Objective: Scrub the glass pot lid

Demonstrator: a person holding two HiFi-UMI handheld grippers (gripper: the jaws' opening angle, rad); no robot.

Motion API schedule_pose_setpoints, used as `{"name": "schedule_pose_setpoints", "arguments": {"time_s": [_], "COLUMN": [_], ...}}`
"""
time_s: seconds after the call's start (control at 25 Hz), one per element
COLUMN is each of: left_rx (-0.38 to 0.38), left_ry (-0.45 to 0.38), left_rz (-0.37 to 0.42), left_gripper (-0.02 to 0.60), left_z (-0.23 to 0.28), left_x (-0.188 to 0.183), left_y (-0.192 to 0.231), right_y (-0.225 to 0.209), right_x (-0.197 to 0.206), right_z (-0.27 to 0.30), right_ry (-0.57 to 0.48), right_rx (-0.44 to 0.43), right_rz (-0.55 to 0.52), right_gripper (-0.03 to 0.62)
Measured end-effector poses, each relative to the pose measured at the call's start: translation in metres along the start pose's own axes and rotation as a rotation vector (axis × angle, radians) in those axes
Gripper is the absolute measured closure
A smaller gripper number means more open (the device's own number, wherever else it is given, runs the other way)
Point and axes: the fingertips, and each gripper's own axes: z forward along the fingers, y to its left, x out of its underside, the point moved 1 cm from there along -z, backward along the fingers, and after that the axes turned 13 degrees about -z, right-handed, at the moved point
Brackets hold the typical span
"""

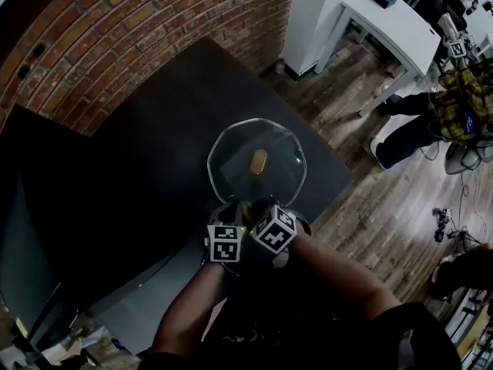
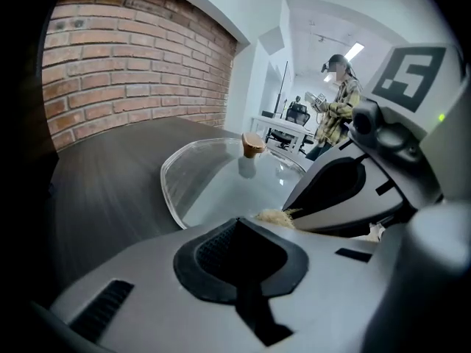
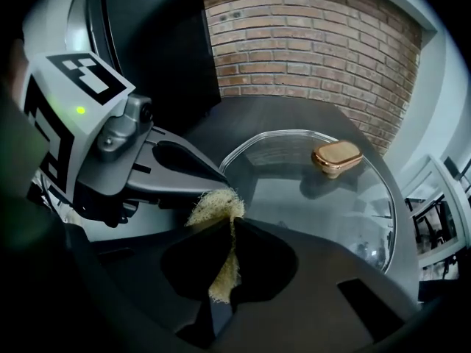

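Two tongs meet at the near rim of the lid (image 1: 231, 156) in the head view: the left tongs (image 1: 231, 209) and the right tongs (image 1: 266, 206), side by side. The clear lid lies flat on a dark table (image 1: 154, 145), its tan knob (image 1: 259, 161) in the middle. A brick wall (image 1: 115, 37) runs behind the table. To the right is a wood plank floor (image 1: 370, 199), with a white desk (image 1: 385, 21) farther off and a person (image 1: 454, 102) in a plaid top beside it.

In the left gripper view the left tongs (image 2: 239, 241) are closed, dark pads pressed together, with nothing seen between them. The lid (image 2: 213, 182) spreads just beyond them on the table (image 2: 110, 175), knob (image 2: 252, 145) up. The right tongs (image 2: 309, 204) come in from the right with a frayed yellow pad (image 2: 274, 216) at their tip. Brick wall (image 2: 132, 79) at left; a bright white room with the person (image 2: 338, 101) lies beyond.

In the right gripper view the right tongs (image 3: 228, 263) are clamped on the pad (image 3: 217, 208), which sticks out at the lid's (image 3: 316, 204) near rim. The left tongs (image 3: 199, 169) reach in from the left, close to the pad. The knob (image 3: 337, 157) sits ahead, the brick wall (image 3: 309, 43) behind.
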Motion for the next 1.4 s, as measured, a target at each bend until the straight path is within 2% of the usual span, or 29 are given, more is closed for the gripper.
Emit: {"name": "schedule_pose_setpoints", "arguments": {"time_s": [0.2,0.32,0.44,0.56,0.68,0.96,1.12,1.4], "left_rx": [0.010,0.025,0.038,0.044,0.051,0.021,0.007,-0.018], "left_ry": [0.001,0.025,0.031,-0.037,-0.133,-0.349,-0.428,-0.491], "left_rz": [-0.006,-0.041,-0.055,-0.060,-0.061,-0.016,-0.002,-0.012], "left_gripper": [0.549,0.549,0.549,0.549,0.549,0.549,0.549,0.549], "left_z": [-0.002,-0.001,-0.002,-0.014,-0.031,-0.076,-0.100,-0.131], "left_x": [0.000,0.001,0.000,-0.012,-0.033,-0.081,-0.095,-0.089], "left_y": [0.001,0.002,0.002,-0.001,-0.011,-0.046,-0.078,-0.129], "right_y": [0.001,-0.001,-0.004,-0.012,-0.031,-0.072,-0.080,-0.072], "right_x": [0.000,0.004,0.003,-0.005,-0.013,-0.018,-0.010,0.000], "right_z": [0.000,0.002,-0.003,-0.025,-0.056,-0.138,-0.182,-0.236], "right_ry": [-0.018,-0.027,-0.081,-0.186,-0.297,-0.485,-0.547,-0.642], "right_rx": [0.007,0.009,0.006,0.038,0.120,0.242,0.261,0.222], "right_rz": [0.053,0.098,0.143,0.160,0.164,0.174,0.165,0.134], "right_gripper": [0.569,0.569,0.569,0.569,0.569,0.569,0.569,0.569]}}
